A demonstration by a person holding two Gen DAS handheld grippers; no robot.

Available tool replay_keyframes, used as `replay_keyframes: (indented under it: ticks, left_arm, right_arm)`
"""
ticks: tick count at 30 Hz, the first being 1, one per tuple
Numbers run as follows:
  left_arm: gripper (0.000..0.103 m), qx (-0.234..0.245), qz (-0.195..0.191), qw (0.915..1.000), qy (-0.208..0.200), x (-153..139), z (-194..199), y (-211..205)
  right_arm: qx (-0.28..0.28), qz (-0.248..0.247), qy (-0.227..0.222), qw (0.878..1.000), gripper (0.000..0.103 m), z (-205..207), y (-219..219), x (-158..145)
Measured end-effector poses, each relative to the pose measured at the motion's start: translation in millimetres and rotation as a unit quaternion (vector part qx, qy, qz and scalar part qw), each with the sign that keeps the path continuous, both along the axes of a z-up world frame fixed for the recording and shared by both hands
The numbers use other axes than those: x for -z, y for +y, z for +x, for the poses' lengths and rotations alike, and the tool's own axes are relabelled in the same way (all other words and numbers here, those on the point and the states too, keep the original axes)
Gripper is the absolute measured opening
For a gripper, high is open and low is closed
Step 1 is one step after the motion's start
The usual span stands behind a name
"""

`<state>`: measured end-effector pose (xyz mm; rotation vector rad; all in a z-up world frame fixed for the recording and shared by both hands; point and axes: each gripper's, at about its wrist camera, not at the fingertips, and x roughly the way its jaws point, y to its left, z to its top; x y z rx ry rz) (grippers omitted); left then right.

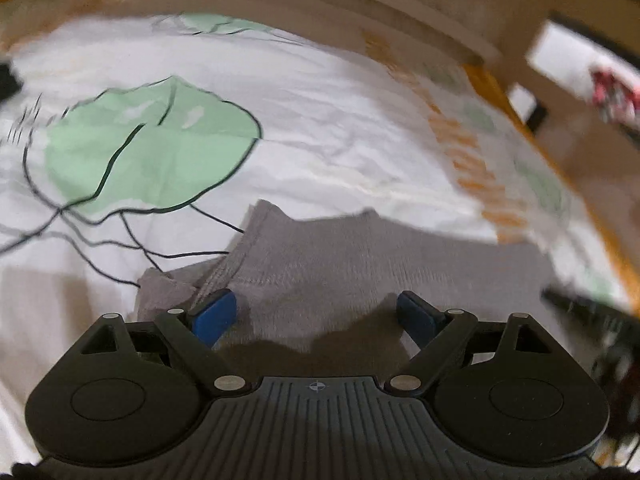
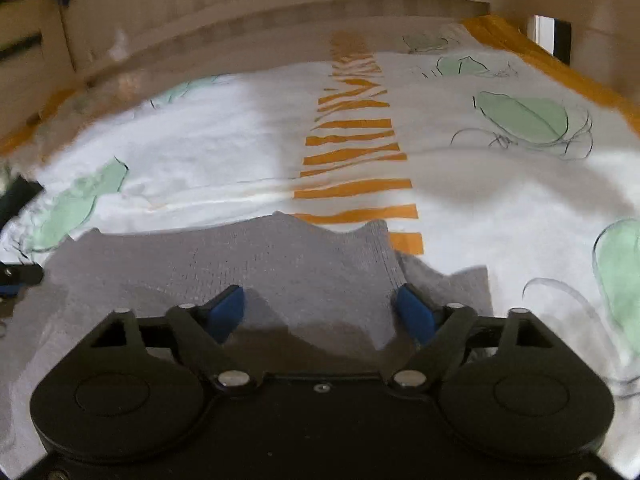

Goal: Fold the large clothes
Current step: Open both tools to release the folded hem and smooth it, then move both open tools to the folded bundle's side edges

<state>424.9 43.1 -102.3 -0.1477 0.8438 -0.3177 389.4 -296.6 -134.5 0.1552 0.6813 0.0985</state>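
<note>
A grey knitted garment [image 1: 344, 256] lies on a white bed sheet; it also shows in the right wrist view [image 2: 256, 264]. My left gripper [image 1: 316, 312] is open, its blue fingertips [image 1: 214, 314] wide apart over the garment's left part, beside a ribbed edge. My right gripper [image 2: 320, 308] is open over the garment's right part, with its right fingertip [image 2: 416, 314] near a ribbed edge. Neither gripper holds cloth. The garment's near part is hidden under both grippers.
The bed sheet [image 2: 200, 148] is white with green leaf prints [image 1: 156, 144] and an orange striped band [image 2: 356, 160]. A wooden bed frame [image 2: 280, 20] runs along the far side. The other gripper shows at the right edge [image 1: 588, 312] and left edge [image 2: 16, 276].
</note>
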Motion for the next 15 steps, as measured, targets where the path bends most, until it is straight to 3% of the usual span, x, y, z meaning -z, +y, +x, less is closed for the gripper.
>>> replay_keyframes:
  ticks: [4,7,11,13,15]
  left_arm:
    - [0.088,0.015,0.046,0.9987,-0.016,-17.5,-24.2,-8.7]
    - [0.089,0.039,0.063,0.9965,-0.037,-27.1,-59.0,-11.4]
    - [0.089,0.08,0.105,0.991,-0.025,-16.0,-100.7,-17.8]
    - [0.089,0.092,0.131,0.987,-0.013,-3.0,-121.8,-18.4]
    - [0.09,0.09,0.133,0.9869,-0.015,3.0,-138.5,-13.9]
  right_arm:
    - [-0.003,-0.012,0.012,1.0,0.09,-3.8,3.0,-10.4]
    - [-0.01,-0.015,-0.019,1.0,0.089,-23.4,5.8,-30.1]
    - [-0.063,-0.044,-0.052,0.996,0.09,-66.5,23.5,-44.7]
    - [-0.089,-0.076,-0.042,0.992,0.09,-89.2,34.1,-38.8]
    - [-0.103,-0.103,-0.015,0.989,0.09,-107.2,41.0,-25.2]
